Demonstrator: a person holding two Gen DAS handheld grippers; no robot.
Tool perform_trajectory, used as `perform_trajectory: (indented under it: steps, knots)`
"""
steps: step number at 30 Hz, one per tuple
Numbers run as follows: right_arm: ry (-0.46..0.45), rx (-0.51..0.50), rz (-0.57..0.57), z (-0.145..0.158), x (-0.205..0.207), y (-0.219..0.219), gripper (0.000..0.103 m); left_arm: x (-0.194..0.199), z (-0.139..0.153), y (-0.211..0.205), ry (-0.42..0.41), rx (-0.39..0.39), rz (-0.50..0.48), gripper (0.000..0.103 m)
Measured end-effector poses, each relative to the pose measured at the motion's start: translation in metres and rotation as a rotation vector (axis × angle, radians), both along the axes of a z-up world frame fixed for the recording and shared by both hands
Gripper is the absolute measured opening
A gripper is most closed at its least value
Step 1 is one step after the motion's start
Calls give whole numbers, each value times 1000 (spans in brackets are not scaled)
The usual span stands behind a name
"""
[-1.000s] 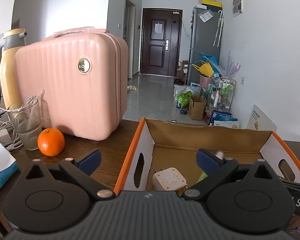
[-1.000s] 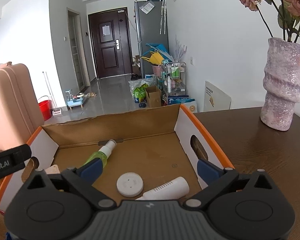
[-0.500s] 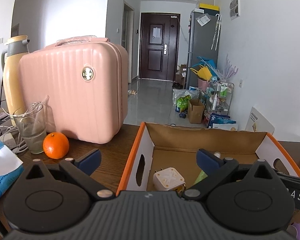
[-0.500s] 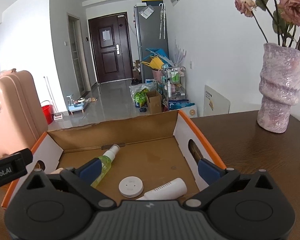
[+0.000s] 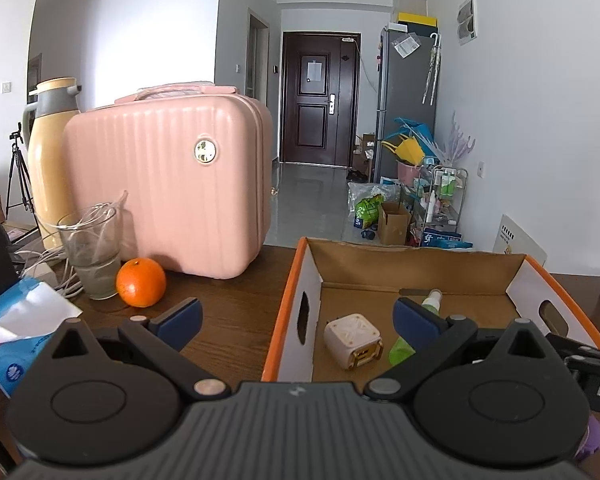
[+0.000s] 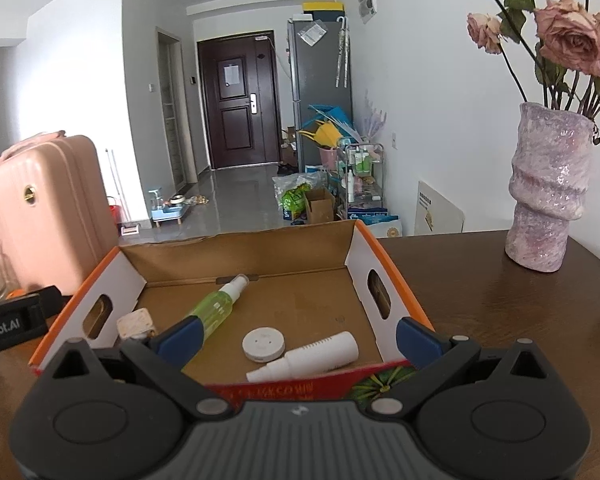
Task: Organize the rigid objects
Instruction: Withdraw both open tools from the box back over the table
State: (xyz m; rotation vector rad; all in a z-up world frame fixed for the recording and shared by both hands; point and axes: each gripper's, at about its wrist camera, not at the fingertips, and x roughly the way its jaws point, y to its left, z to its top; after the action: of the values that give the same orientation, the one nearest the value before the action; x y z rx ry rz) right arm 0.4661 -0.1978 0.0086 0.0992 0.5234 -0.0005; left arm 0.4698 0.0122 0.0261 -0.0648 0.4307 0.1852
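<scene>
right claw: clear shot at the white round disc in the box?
Probably yes. The right claw is open and empty, the white disc lies flat on the box floor, nothing on it; the white bottle lies close beside it.

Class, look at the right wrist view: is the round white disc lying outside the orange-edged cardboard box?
No, the round white disc lies on the floor of the orange-edged cardboard box, beside a white ribbed bottle.
</scene>
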Motion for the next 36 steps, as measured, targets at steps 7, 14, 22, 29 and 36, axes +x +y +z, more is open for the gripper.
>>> perform_trajectory:
  steps: [7,14,22,29,36]
  knots:
    - [-31,-21,39,4,-28,-1,103,-23,-1,3,1,14,-4,103]
    - [-54,-50,79,2,-56,-1,103,-50,-4,3,1,28,-21,103]
    - [-82,-60,96,-1,-91,-7,103,-79,-6,4,2,32,-38,103]
    - [-84,-72,106,-10,-117,-13,103,-103,-13,4,21,32,-56,103]
    - [-83,-93,131,-14,-138,-15,103,-126,-16,4,28,31,-73,103]
